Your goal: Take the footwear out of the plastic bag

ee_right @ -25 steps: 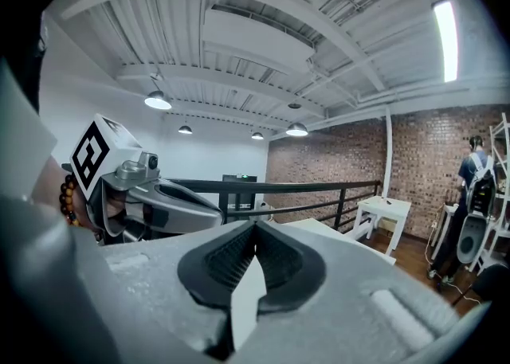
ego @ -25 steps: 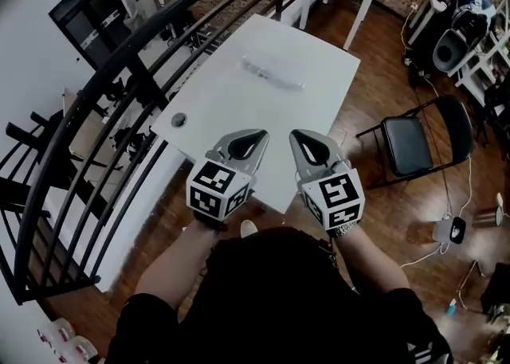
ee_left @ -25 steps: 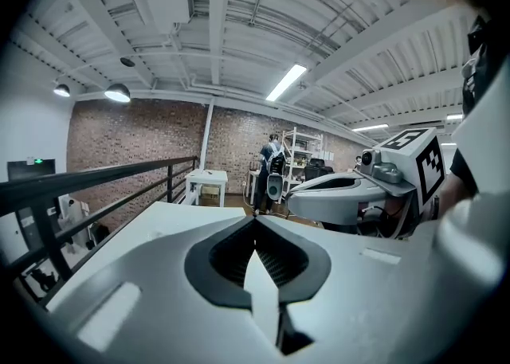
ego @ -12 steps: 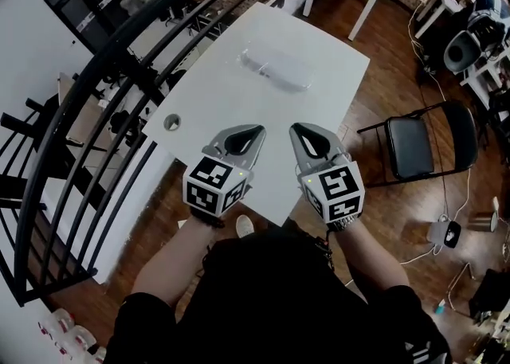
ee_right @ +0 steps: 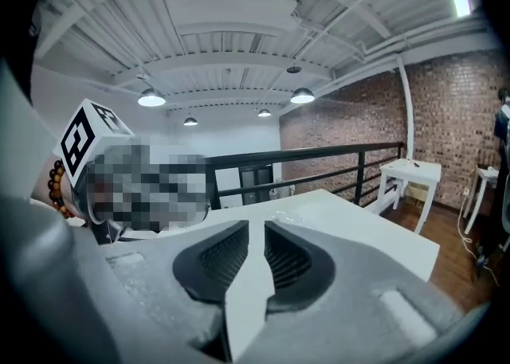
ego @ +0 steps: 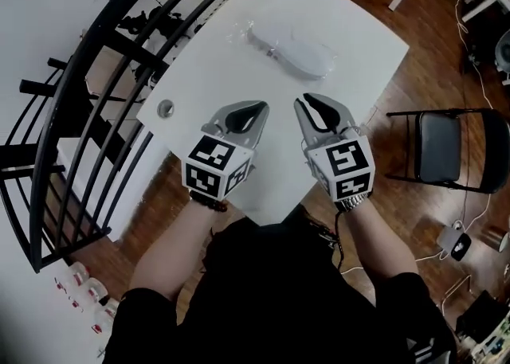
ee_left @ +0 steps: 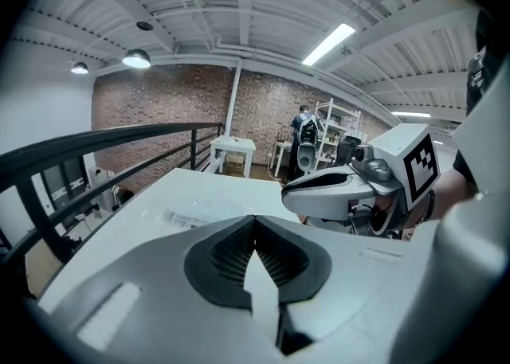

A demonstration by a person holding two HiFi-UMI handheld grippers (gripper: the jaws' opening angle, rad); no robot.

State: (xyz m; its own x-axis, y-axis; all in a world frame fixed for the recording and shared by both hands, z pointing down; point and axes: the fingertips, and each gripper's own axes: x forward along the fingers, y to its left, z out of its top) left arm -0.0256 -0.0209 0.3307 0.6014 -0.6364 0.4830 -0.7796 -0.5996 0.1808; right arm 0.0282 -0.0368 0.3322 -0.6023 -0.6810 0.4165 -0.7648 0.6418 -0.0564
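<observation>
A clear plastic bag [ego: 291,48] with pale footwear inside lies on the far half of the white table [ego: 351,4]. It also shows in the left gripper view as a crinkled clear bag [ee_left: 179,217]. Both grippers hover over the table's near edge, short of the bag and not touching it. My left gripper [ego: 260,106] [ee_left: 255,219] is shut and empty. My right gripper [ego: 307,100] [ee_right: 256,224] has just been opening: its jaws stand a narrow gap apart with nothing between them. In the left gripper view the right gripper [ee_left: 343,187] is alongside.
A round hole [ego: 165,107] is set in the table's left corner. A black railing [ego: 96,76] runs along the table's left side. A black folding chair [ego: 446,147] stands to the right. A small white table [ee_left: 233,147] stands beyond, with shelves and a person [ee_left: 303,119] far off.
Both grippers have moved forward and down over the table's near edge, closer to the bag. The right gripper's jaws have parted slightly. The left stays shut.
</observation>
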